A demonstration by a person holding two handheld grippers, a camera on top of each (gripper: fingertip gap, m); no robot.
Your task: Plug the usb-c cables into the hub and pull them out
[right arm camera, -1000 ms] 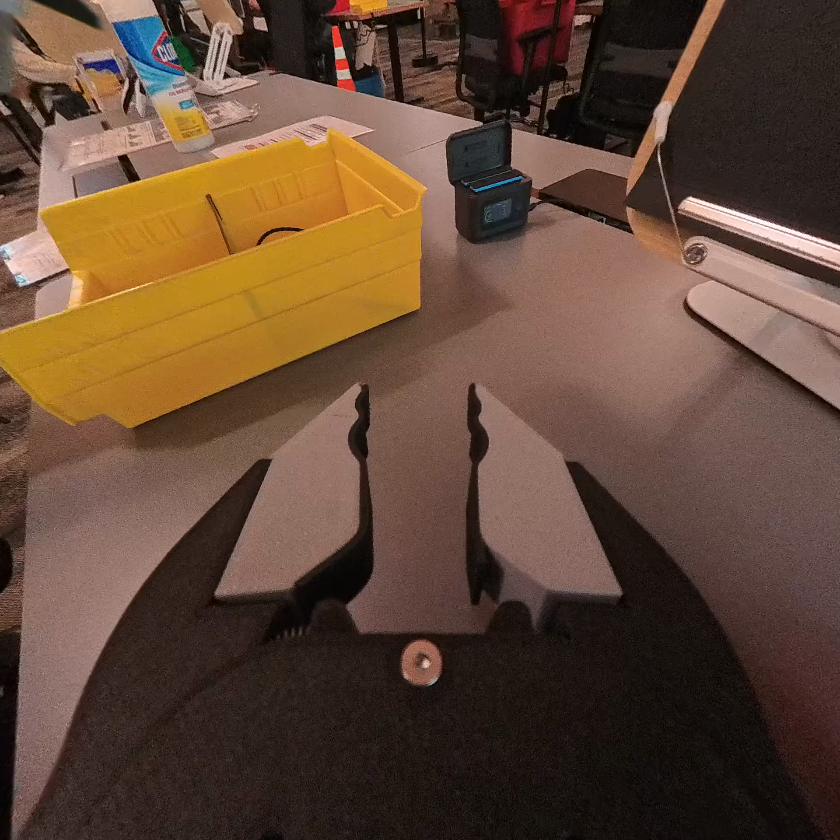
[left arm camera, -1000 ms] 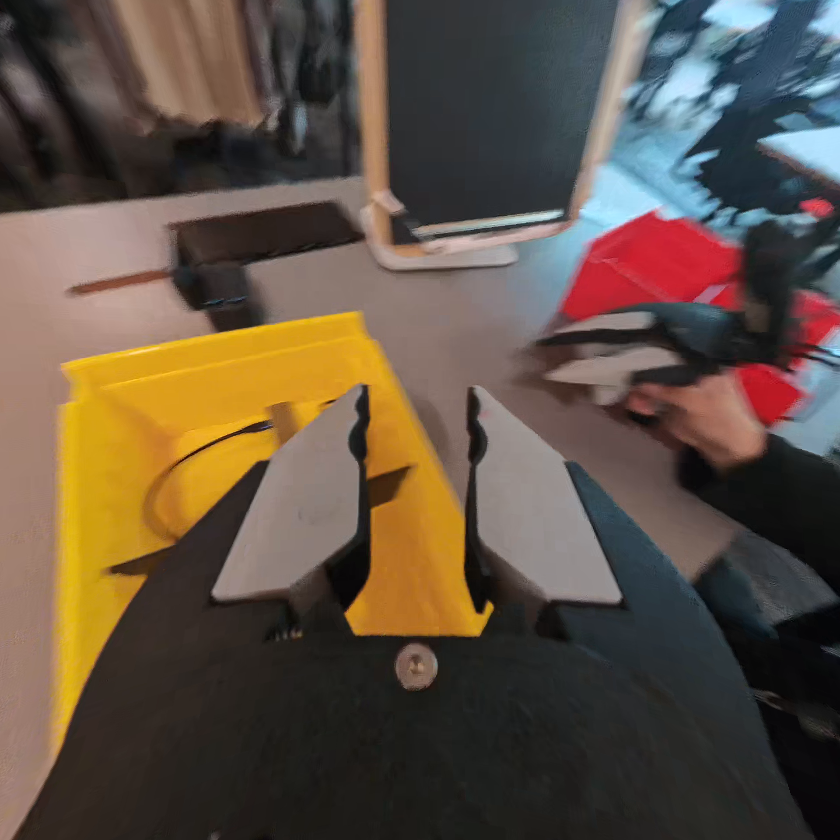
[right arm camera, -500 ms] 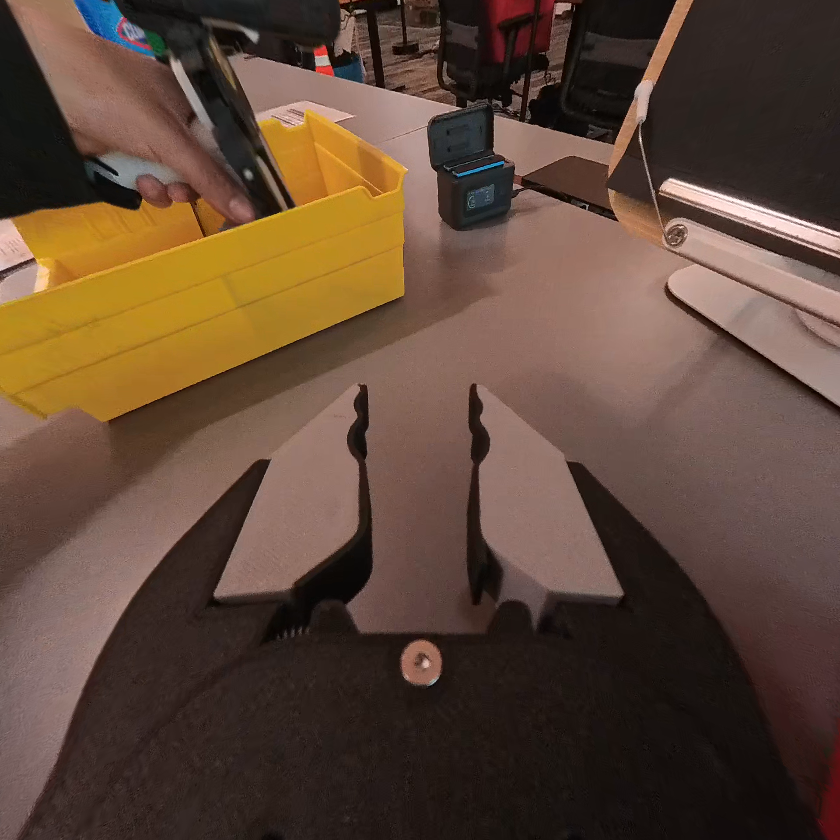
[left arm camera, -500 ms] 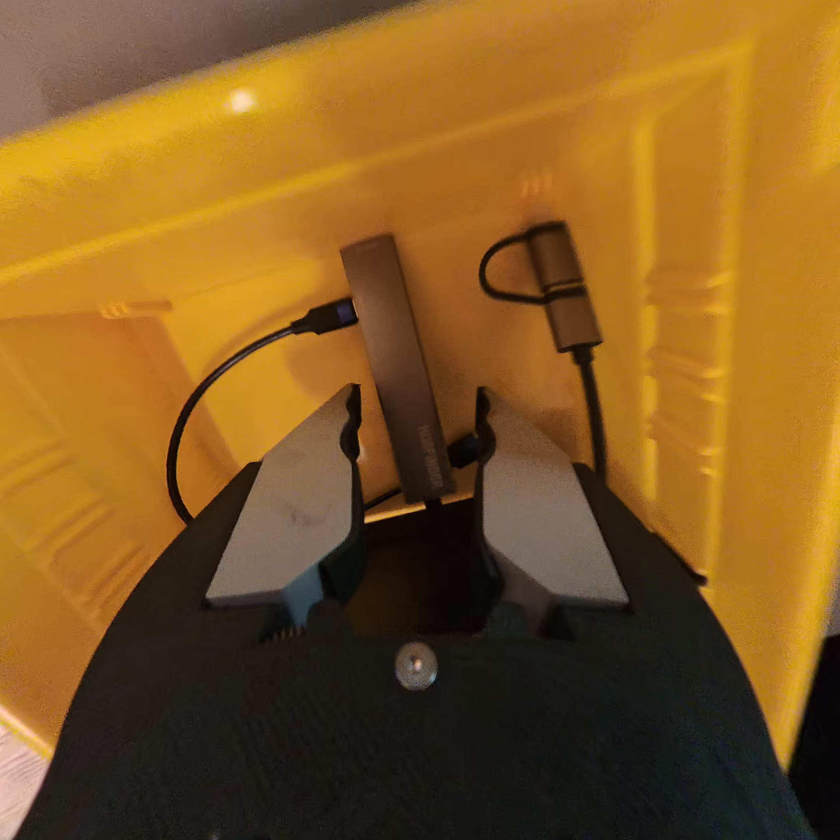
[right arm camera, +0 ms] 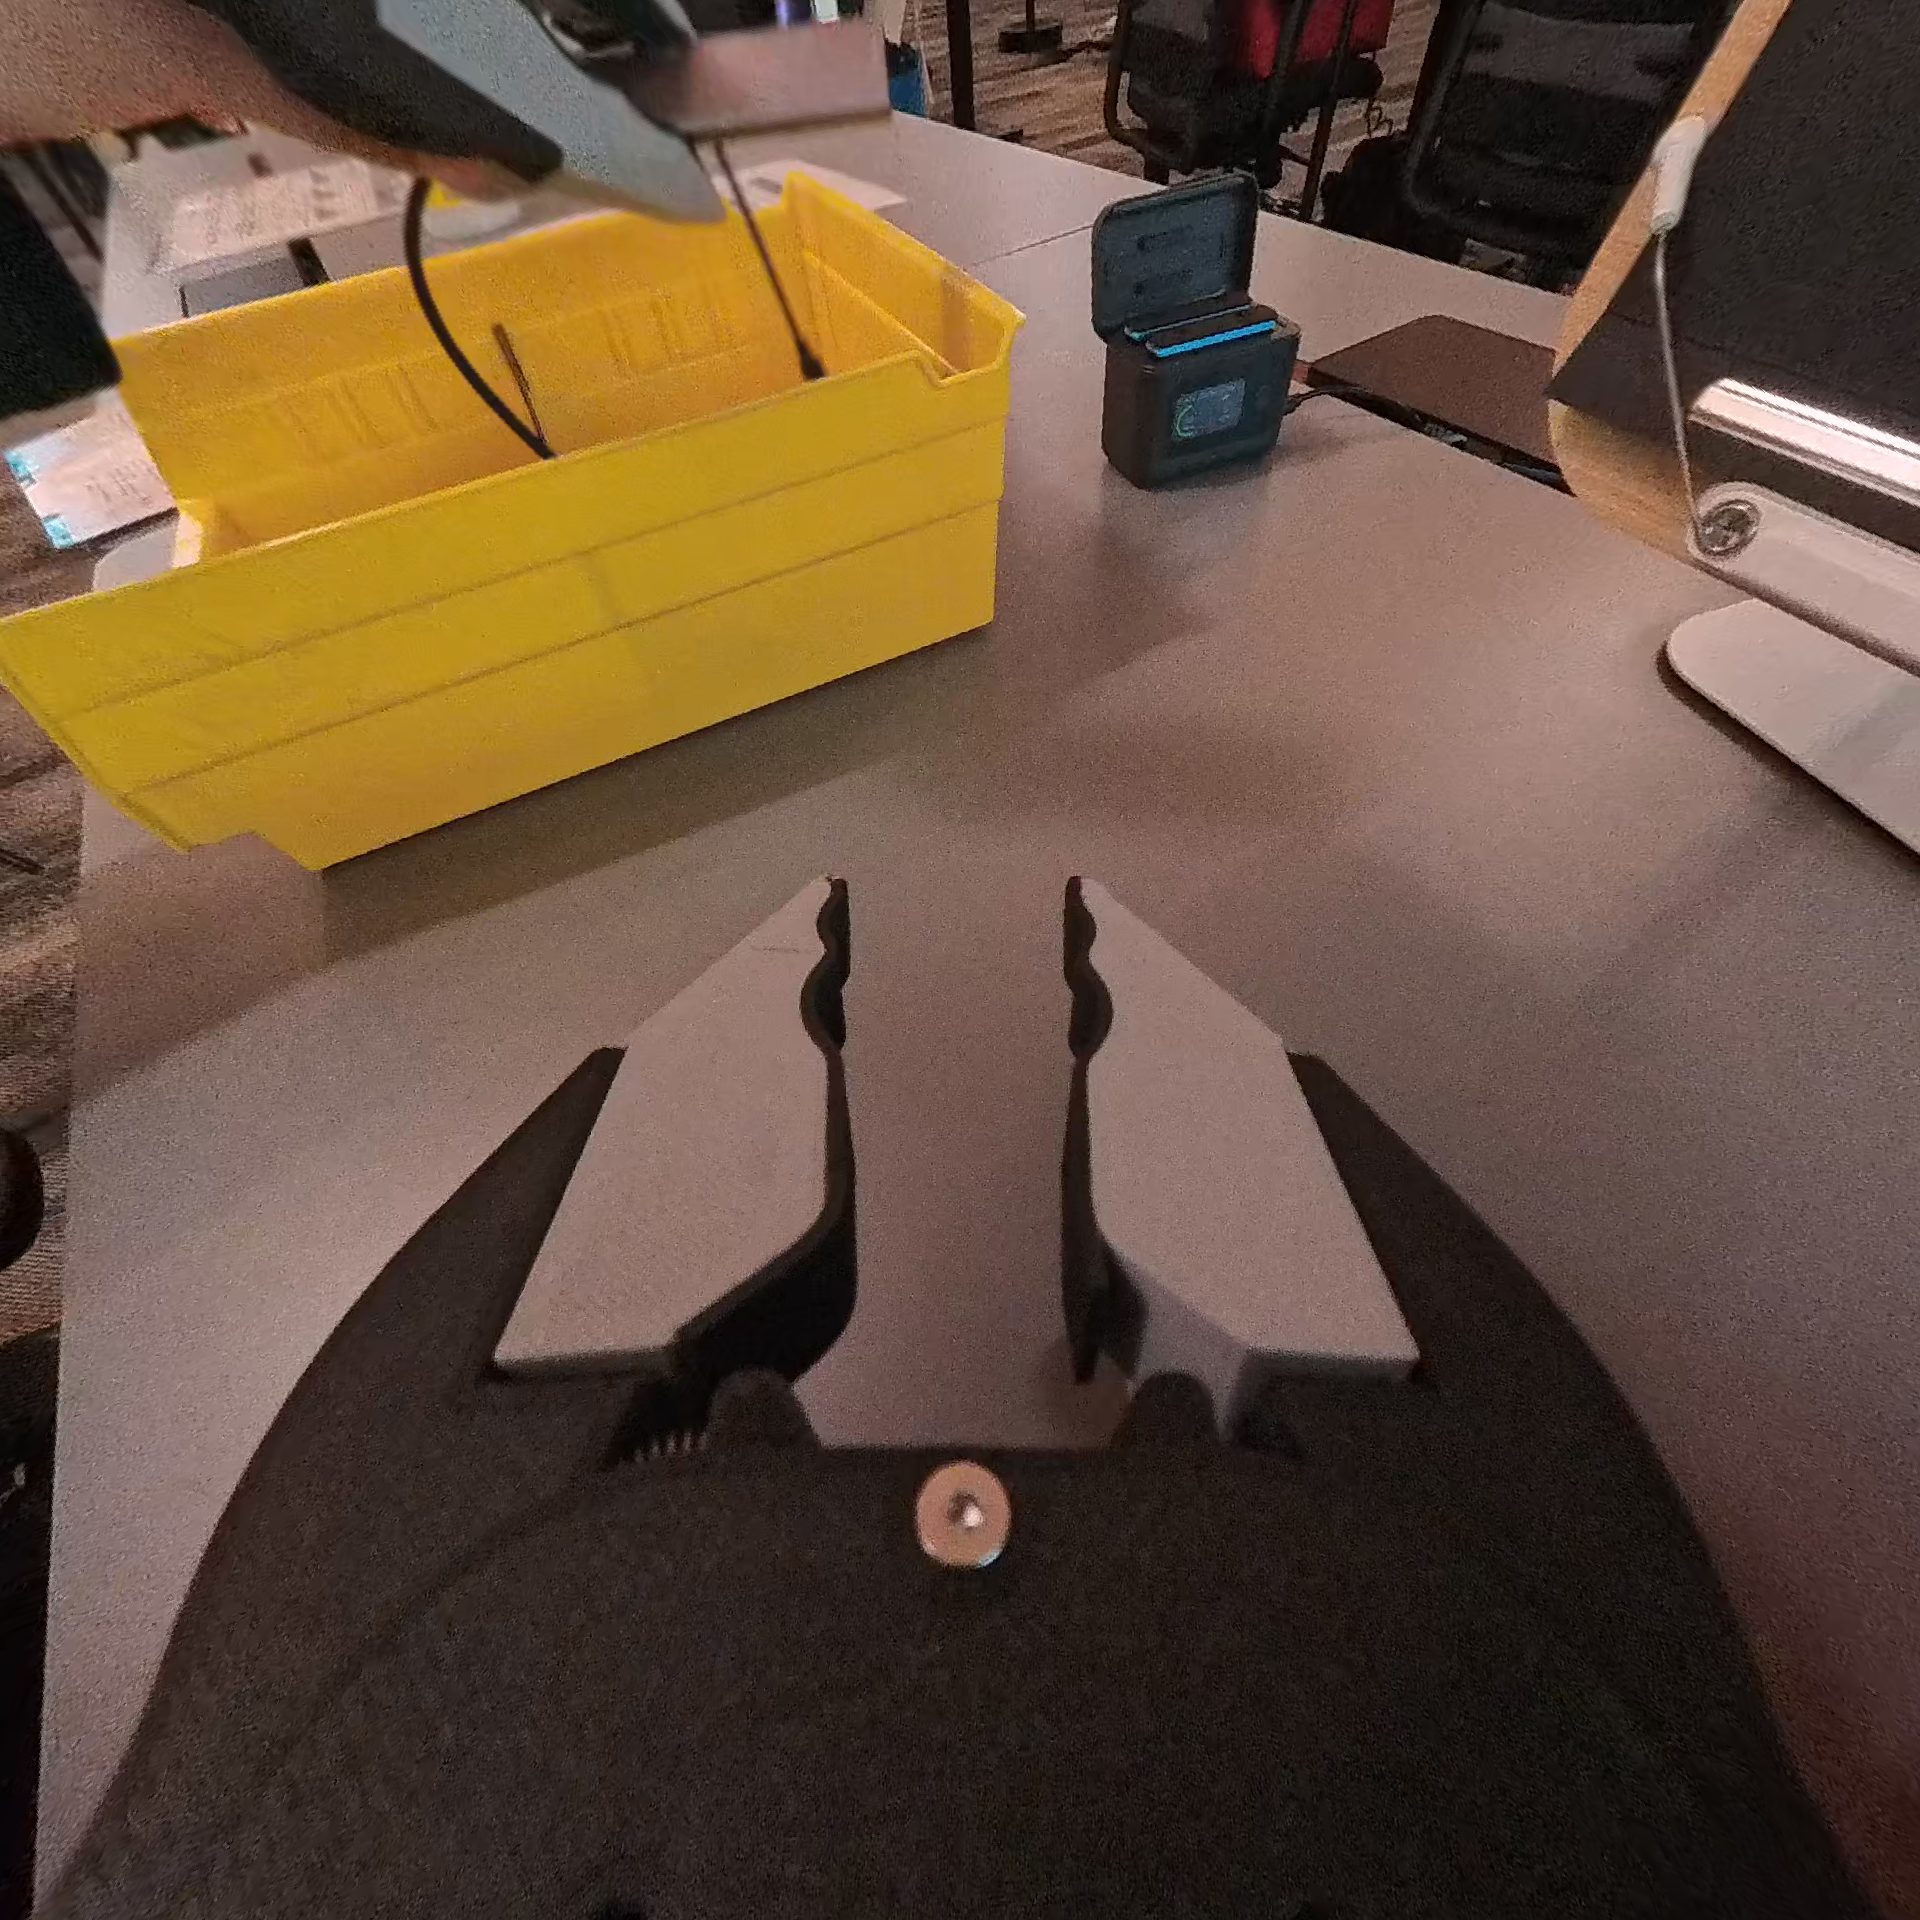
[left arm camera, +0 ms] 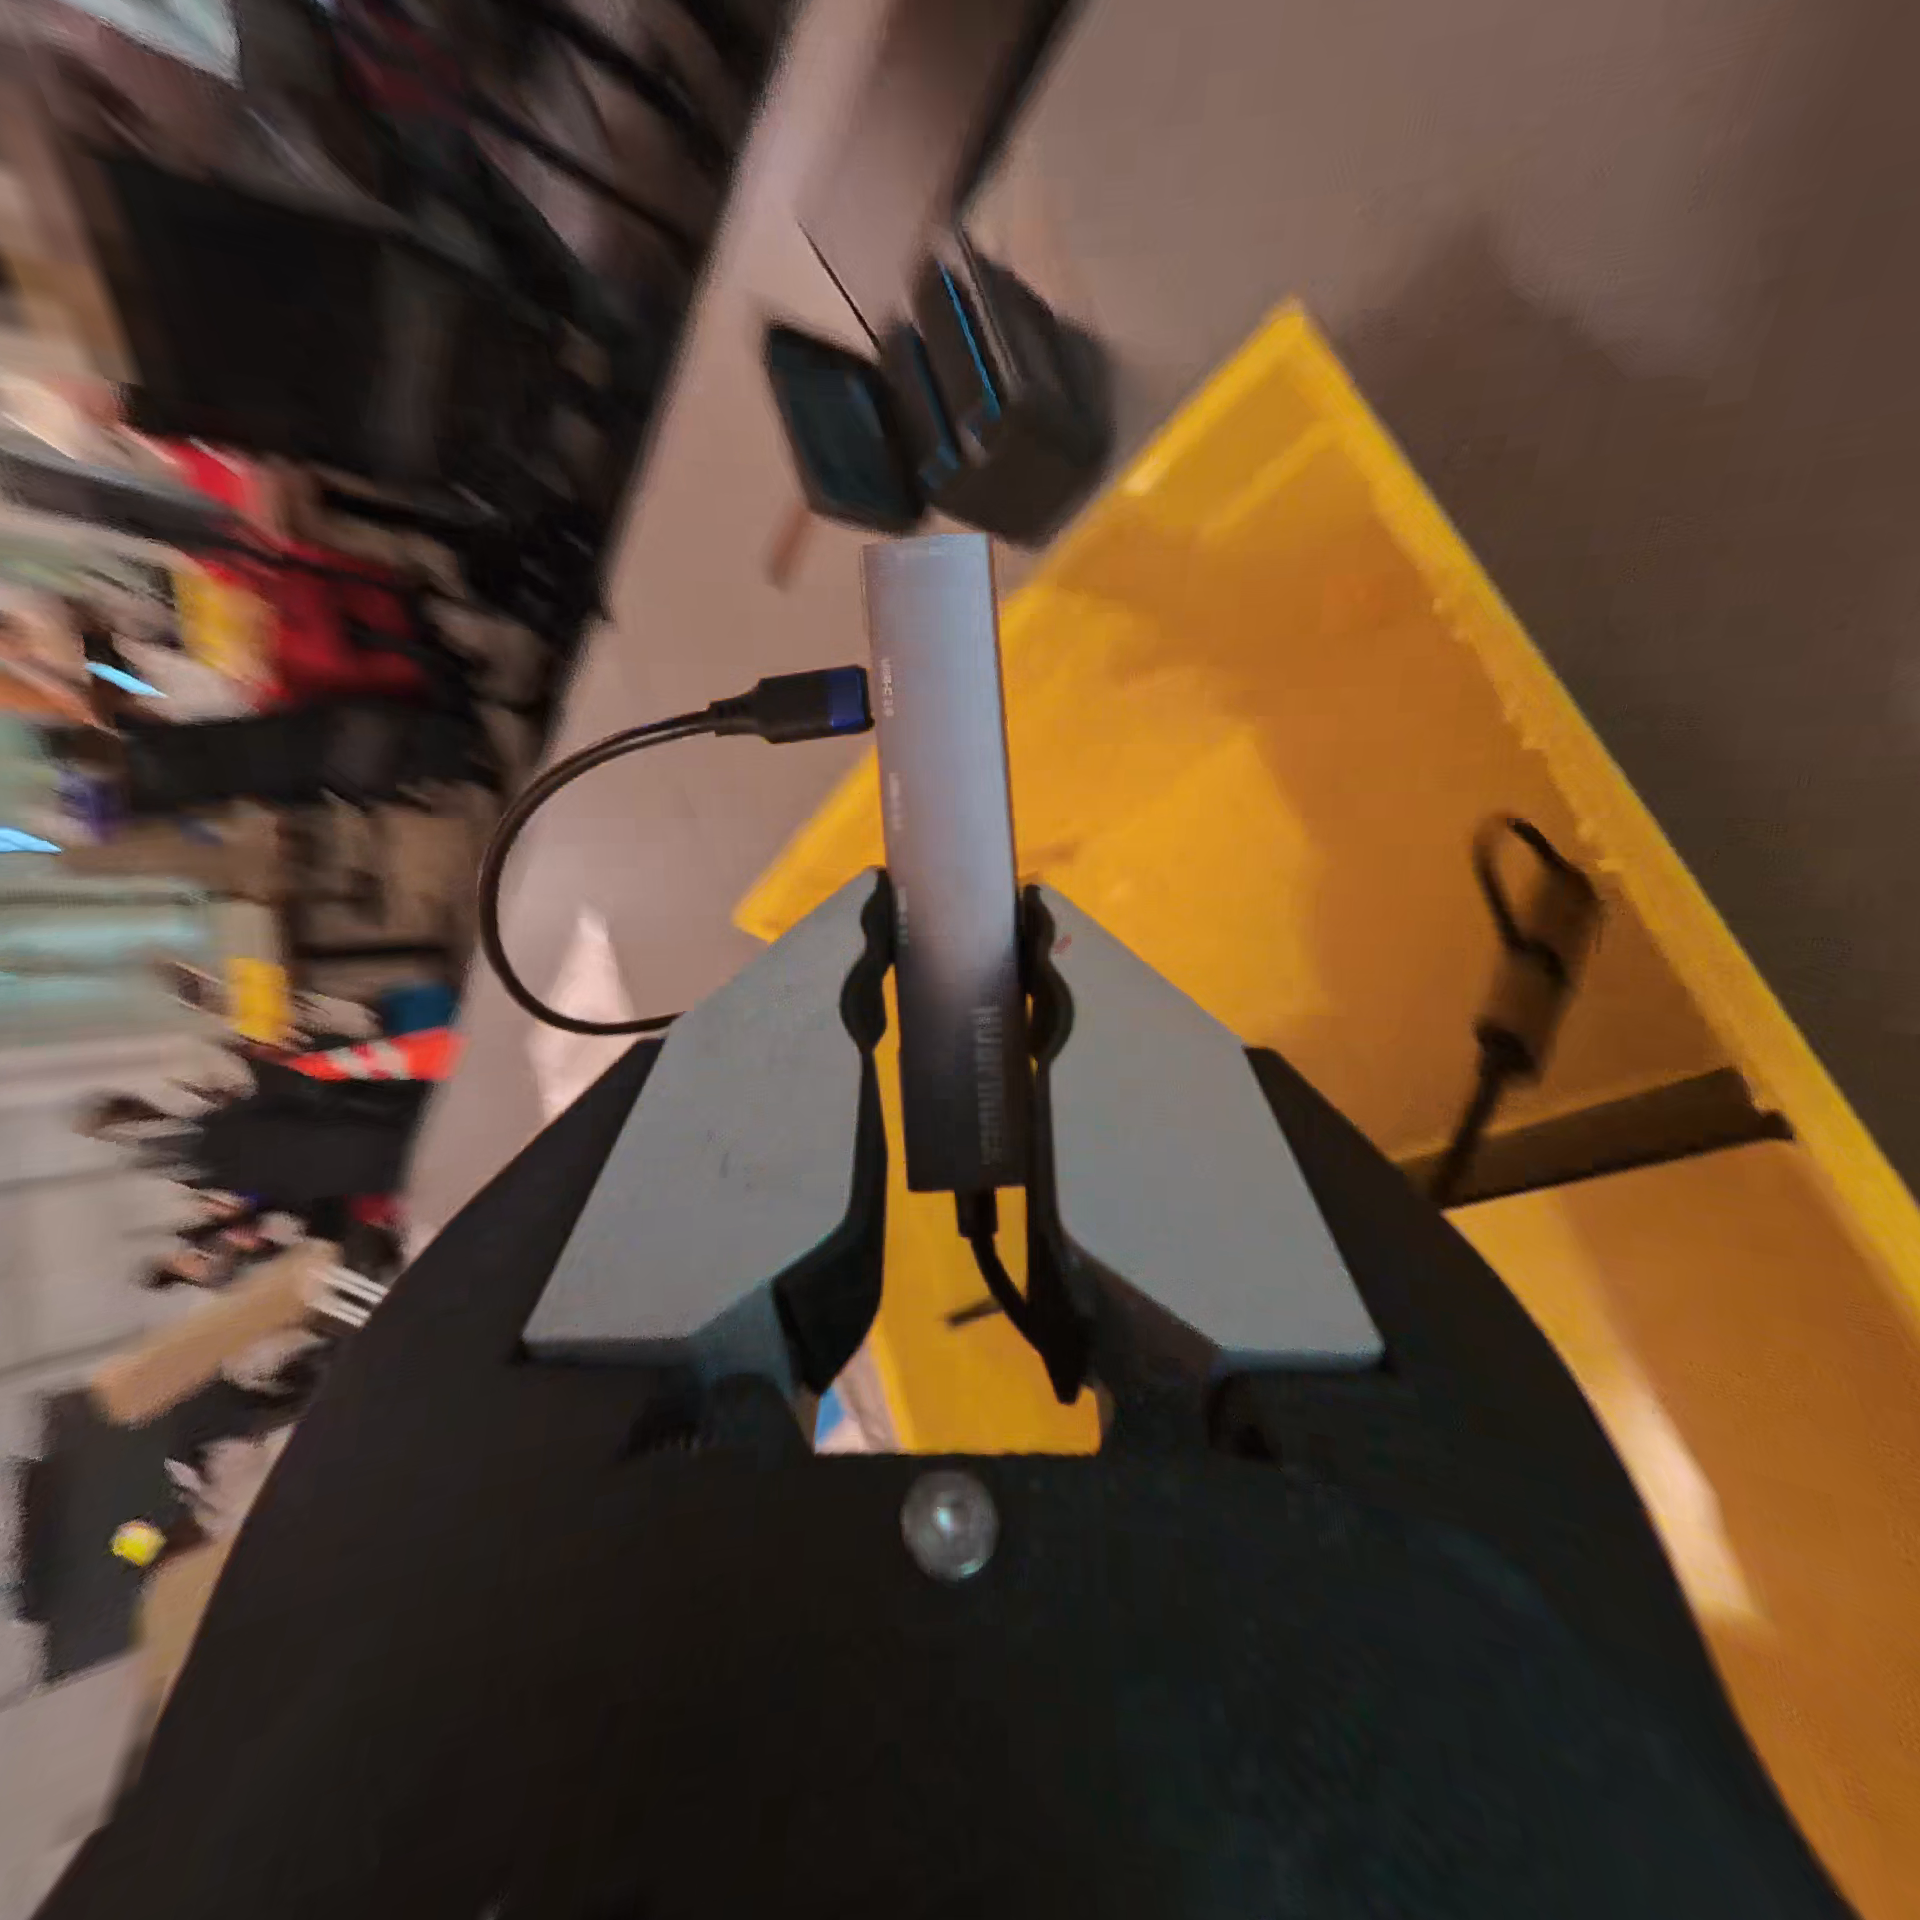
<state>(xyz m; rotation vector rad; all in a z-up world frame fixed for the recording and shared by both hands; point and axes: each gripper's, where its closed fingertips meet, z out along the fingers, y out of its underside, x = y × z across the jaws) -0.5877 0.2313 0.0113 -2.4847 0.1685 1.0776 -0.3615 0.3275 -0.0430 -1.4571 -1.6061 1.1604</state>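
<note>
My left gripper (left arm camera: 954, 904) is shut on a slim grey hub (left arm camera: 940, 790) and holds it in the air above the yellow bin (left arm camera: 1299, 727). A black cable with a blue-tipped plug (left arm camera: 805, 707) is plugged into the hub's left side and loops down. The hub's own lead (left arm camera: 997, 1278) trails from its lower end. A grey connector (left arm camera: 1532, 945) lies in the bin. In the right wrist view the left gripper (right arm camera: 665, 177) holds the hub (right arm camera: 779, 83) over the bin (right arm camera: 520, 623), with cables (right arm camera: 774, 281) hanging into it. My right gripper (right arm camera: 956, 894) is open and empty over the table.
A black charging case (right arm camera: 1195, 364) with its lid open stands behind the bin's right end. A dark flat device (right arm camera: 1444, 374) lies behind it. A monitor on a silver stand (right arm camera: 1787, 675) is at the right. Papers (right arm camera: 260, 197) lie at the far left. The gap from one gripper's tips to the other's is roughly 25 centimetres. To reach the black charging case (right arm camera: 1195, 364) in a straight line is about 20 centimetres for my left fingers, about 30 centimetres for my right. It is also in sight in the left wrist view (left arm camera: 1007, 364).
My left gripper went down into the bin, shut on the hub and lifted it out with its cables trailing. My right gripper has hardly moved and stays open.
</note>
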